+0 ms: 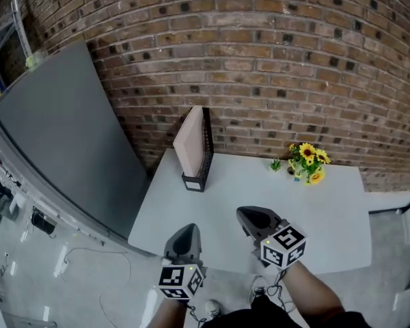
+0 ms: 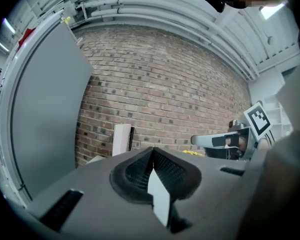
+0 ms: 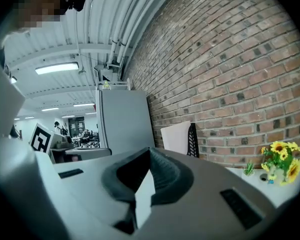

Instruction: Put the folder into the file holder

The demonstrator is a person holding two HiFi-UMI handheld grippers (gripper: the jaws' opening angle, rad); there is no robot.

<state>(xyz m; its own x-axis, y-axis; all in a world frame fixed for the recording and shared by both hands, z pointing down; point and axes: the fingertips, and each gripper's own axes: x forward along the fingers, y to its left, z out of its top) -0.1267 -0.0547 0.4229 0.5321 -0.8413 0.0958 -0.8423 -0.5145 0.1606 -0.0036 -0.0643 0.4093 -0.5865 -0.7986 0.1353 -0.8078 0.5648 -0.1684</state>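
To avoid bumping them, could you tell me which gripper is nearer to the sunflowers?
Right. The right gripper is short of the sunflowers and to their left; the left gripper is even farther left.

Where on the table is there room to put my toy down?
The wide middle of the table, between the file holder and the flowers, is bare; so is its front right part. Crowded: the back left, where the file holder stands with the folder, and the near edge, by the left gripper and right gripper.

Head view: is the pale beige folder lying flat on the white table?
No, the pale beige folder stands upright in the black mesh file holder.
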